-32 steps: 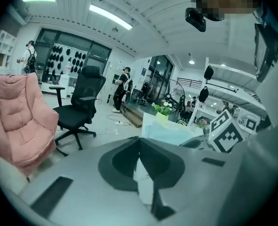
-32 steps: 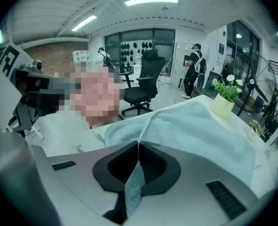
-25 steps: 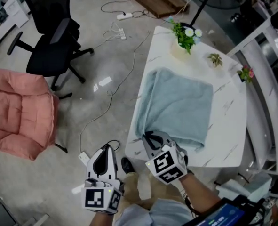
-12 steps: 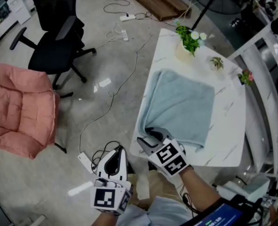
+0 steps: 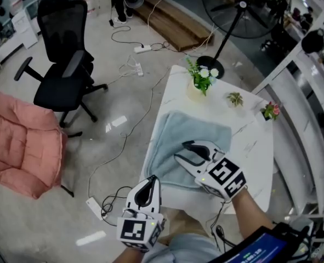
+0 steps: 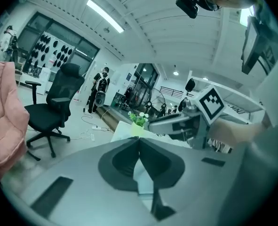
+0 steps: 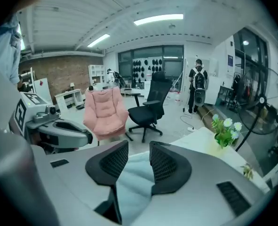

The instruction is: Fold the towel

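While it lies spread on the near left part of the white marble-patterned table (image 5: 249, 141), the pale blue terry towel (image 5: 172, 138) is held by neither tool. The right gripper (image 5: 181, 150) hovers above the towel's middle; its jaws have just opened and stand apart, with only the cloth below showing in the gap. The left gripper (image 5: 151, 181) hangs off the table's near left corner, jaws pressed together on nothing. A small white-flowered potted plant (image 5: 201, 81) stands at the table's far edge, and a pink padded chair (image 5: 19, 147) sits well to the left.
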Demonstrator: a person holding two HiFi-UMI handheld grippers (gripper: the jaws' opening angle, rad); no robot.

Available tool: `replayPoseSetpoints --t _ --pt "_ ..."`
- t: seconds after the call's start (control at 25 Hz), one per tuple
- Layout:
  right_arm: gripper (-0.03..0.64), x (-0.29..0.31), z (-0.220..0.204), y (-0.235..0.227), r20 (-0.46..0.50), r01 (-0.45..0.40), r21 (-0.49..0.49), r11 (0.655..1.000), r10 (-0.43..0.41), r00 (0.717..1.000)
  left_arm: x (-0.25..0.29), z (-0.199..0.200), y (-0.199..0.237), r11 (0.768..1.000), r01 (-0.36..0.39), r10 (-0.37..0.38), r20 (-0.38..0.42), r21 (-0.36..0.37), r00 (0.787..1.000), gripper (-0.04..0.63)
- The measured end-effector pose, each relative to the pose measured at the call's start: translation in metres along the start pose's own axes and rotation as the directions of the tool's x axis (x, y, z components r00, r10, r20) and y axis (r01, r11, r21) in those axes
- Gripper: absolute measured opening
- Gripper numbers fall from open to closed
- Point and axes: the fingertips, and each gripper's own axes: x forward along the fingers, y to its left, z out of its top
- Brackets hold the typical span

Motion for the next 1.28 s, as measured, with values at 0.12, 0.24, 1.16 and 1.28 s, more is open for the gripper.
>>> replayPoseSetpoints --t 0.12,0.24,1.16,1.28 --pt "0.156 0.0 0.001 -0.048 -0.023 0.006 -0.073 0.997 -0.008 1.0 0.012 -0.018 0.002 0.998 -0.06 0.06 -0.029 -0.013 0.998 0.008" --pt "0.156 0.011 0.001 -0.091 -0.043 -0.005 -0.15 0.989 -0.002 0.999 0.027 -0.035 0.018 0.991 -0.135 0.134 -0.035 -0.025 0.99 0.009" --pt "0.182 0.14 -0.085 -0.169 -0.219 -0.344 -0.206 0.916 0.299 0.929 0.058 -0.126 0.092 0.867 -0.496 0.483 -0.322 0.047 0.814 0.035" --pt "0.181 0.145 -0.092 -0.172 -0.229 -0.35 -0.189 0.918 0.305 0.924 0.059 -0.128 0.092 0.862 -0.504 0.49 -0.341 0.055 0.802 0.026"
